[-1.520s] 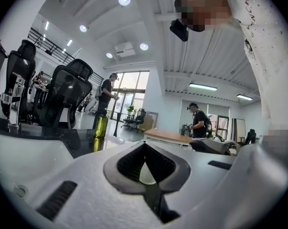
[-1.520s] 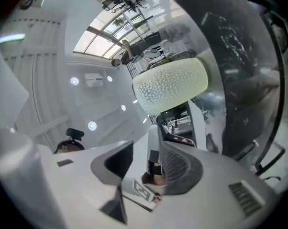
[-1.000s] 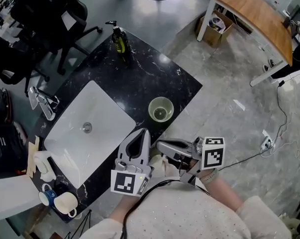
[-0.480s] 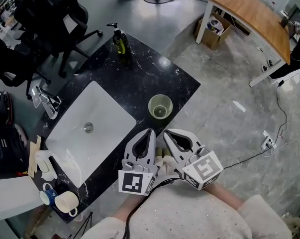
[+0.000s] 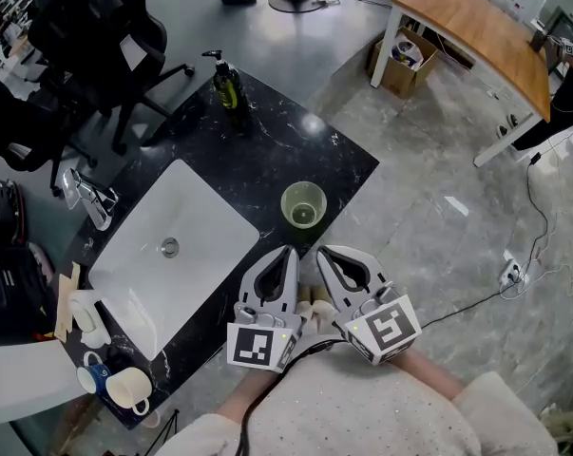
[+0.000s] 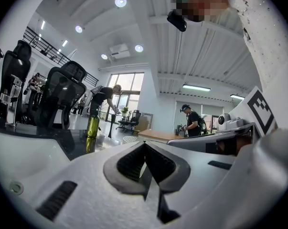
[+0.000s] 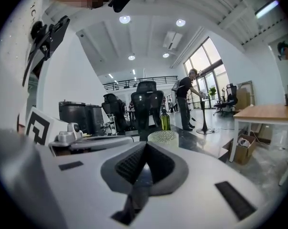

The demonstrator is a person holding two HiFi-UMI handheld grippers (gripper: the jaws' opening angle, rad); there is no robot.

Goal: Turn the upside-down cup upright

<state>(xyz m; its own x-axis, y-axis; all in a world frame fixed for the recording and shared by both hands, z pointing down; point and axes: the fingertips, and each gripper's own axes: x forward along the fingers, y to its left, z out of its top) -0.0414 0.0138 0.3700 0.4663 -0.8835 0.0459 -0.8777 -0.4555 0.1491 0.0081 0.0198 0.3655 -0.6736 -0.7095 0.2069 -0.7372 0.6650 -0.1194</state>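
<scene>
A yellow-green glass cup [image 5: 304, 205] stands mouth up on the black marble counter [image 5: 267, 145], near its right front edge. In the right gripper view the cup [image 7: 164, 136] shows just beyond the jaw tips. My left gripper [image 5: 284, 252] and right gripper [image 5: 326, 253] sit side by side at the counter's near edge, both pointing toward the cup and a short way from it. Both are shut with nothing between the jaws, as the left gripper [image 6: 144, 143] and right gripper [image 7: 146, 144] views also show.
A white sink [image 5: 205, 218] with a faucet [image 5: 91, 200] lies left of the cup. A green soap bottle [image 5: 229, 82] stands at the far counter edge. Mugs [image 5: 124, 386] sit at the near left corner. An office chair [image 5: 96, 27] and a wooden desk [image 5: 476, 27] stand beyond.
My right gripper has rolled from lying on its side to upright, ending close beside the left gripper. The left gripper and the cup have stayed put.
</scene>
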